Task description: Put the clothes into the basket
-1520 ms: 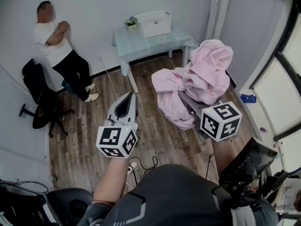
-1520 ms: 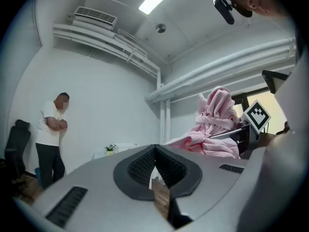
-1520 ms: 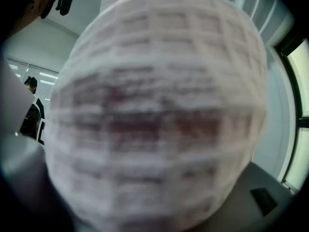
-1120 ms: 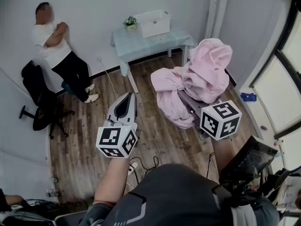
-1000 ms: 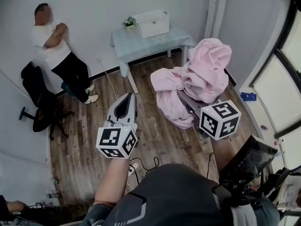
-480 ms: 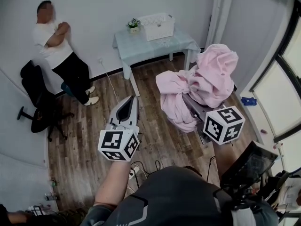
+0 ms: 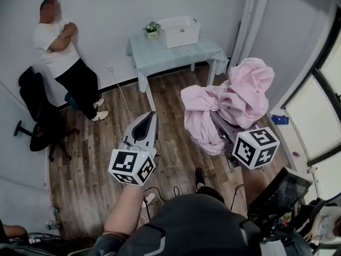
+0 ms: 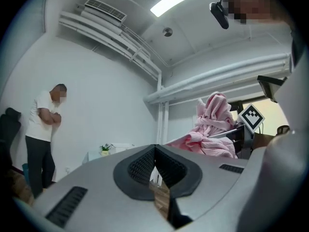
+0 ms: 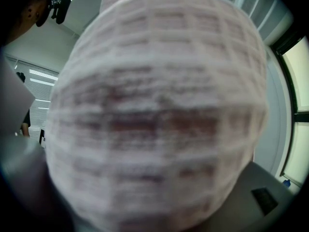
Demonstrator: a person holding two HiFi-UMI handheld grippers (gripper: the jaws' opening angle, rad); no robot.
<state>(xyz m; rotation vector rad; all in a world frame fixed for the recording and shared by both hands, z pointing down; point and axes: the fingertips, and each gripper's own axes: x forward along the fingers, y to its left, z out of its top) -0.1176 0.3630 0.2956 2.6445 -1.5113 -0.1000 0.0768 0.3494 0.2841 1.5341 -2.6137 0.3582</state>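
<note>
Bunching into a pale pink, waffle-textured heap, the clothes (image 7: 240,92) hang in the air above the wooden floor (image 7: 101,153), well apart from the white basket (image 7: 180,31) on the table (image 7: 160,55). The right gripper (image 7: 219,121) carries them, its jaws fairly wide and apparently clamped on a thick fold; fabric fills its own view and buries the pads. The left gripper (image 7: 151,116) hovers beside it, jaws together at the tips, holding nothing.
</note>
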